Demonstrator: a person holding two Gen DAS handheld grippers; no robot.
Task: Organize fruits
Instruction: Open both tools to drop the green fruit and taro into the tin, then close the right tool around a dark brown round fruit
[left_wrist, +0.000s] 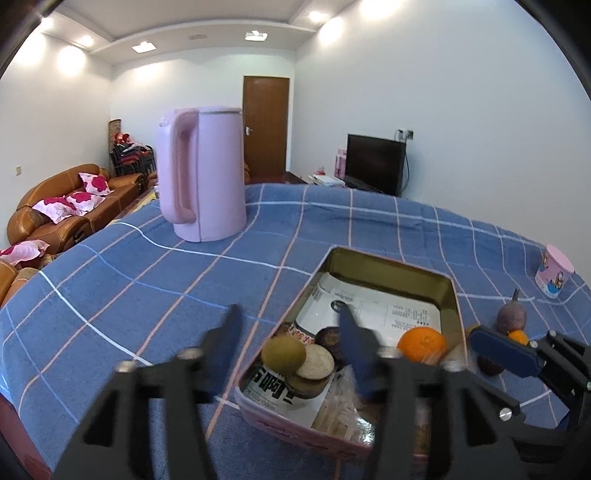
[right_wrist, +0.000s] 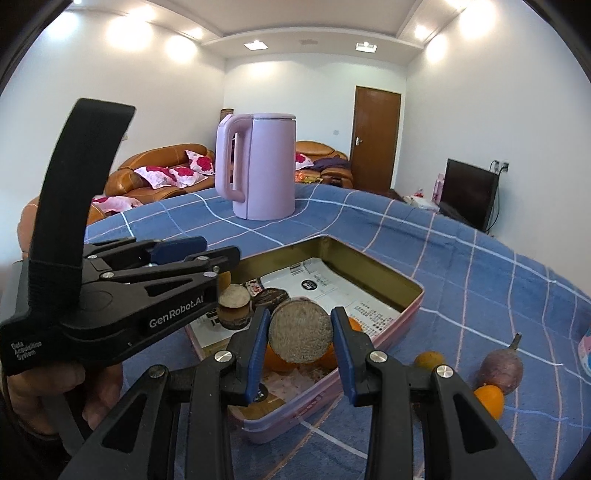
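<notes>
Right wrist view, right tongs (right_wrist: 300, 341) gripping round brown disc (right_wrist: 300, 332), orange (right_wrist: 275, 356) half hidden

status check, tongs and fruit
Left tongs open, empty. Right tongs shut on round brown piece over tin. Purple fruit outside.

You see a metal tin (right_wrist: 413, 295) with a dull gold inside, paper-lined, on matt checked cloth (left_wrist: 147, 280); the kettle (left_wrist: 207, 173) is smooth plastic.
</notes>
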